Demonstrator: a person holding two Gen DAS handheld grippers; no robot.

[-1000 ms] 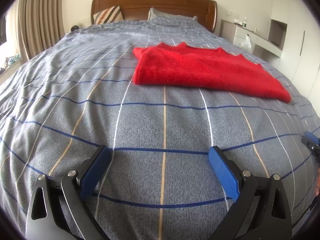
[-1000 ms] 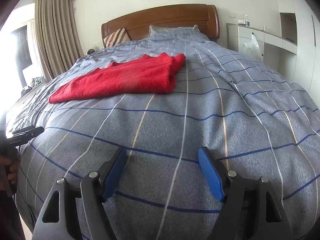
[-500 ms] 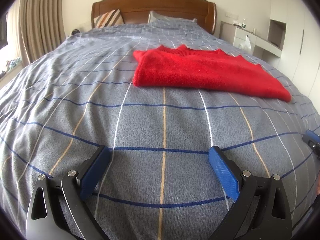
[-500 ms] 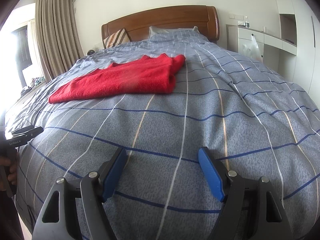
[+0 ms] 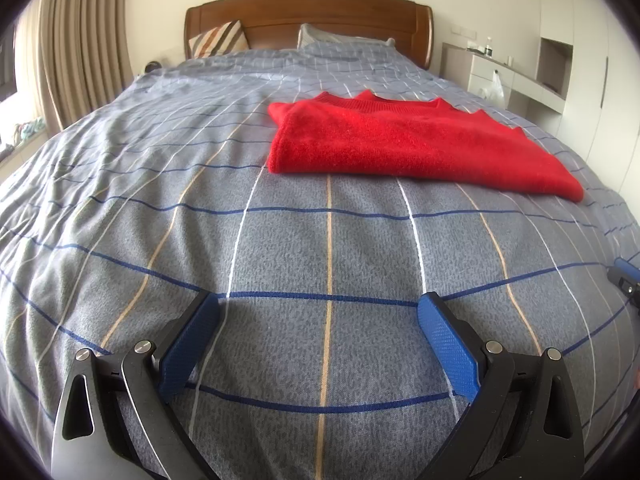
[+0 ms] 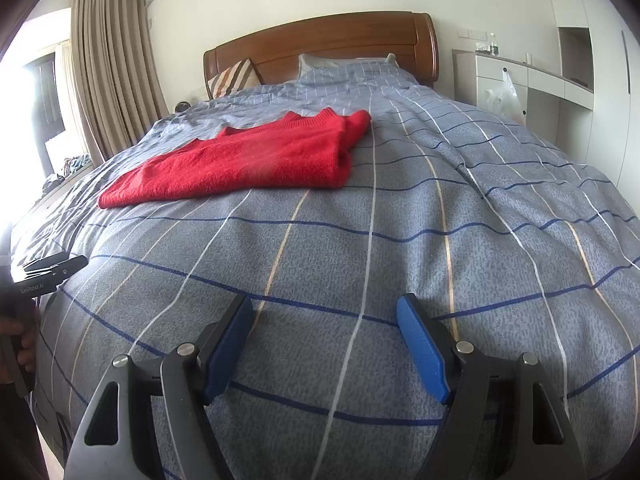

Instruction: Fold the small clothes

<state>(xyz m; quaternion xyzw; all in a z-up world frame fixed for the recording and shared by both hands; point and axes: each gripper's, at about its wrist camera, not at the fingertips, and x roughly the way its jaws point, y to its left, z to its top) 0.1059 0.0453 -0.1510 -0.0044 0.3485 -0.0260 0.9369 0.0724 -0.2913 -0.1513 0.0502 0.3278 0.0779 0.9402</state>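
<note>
A red knitted sweater (image 5: pixel 408 146) lies folded flat on the grey checked bed cover (image 5: pixel 200 208), right of centre in the left wrist view. From the right wrist it is the red sweater (image 6: pixel 256 160) at the upper left. My left gripper (image 5: pixel 318 308) hovers open over bare cover, well short of the sweater, nothing between its blue pads. My right gripper (image 6: pixel 324 314) is likewise open and empty over the cover (image 6: pixel 460 208). Each gripper shows at the other view's edge: the left gripper (image 6: pixel 52 266), the right gripper (image 5: pixel 624 276).
A wooden headboard (image 5: pixel 308 12) with pillows (image 5: pixel 218 38) closes the far end of the bed. Beige curtains (image 6: pixel 108 76) hang on the left. A white desk unit (image 6: pixel 532 76) with a plastic bag stands along the right wall. A person's hand (image 6: pixel 12 344) grips the left tool.
The left wrist view has tilted down very slightly, so the headboard and sweater sit a little lower in frame. The sweater itself and both grippers' jaws are unchanged.
</note>
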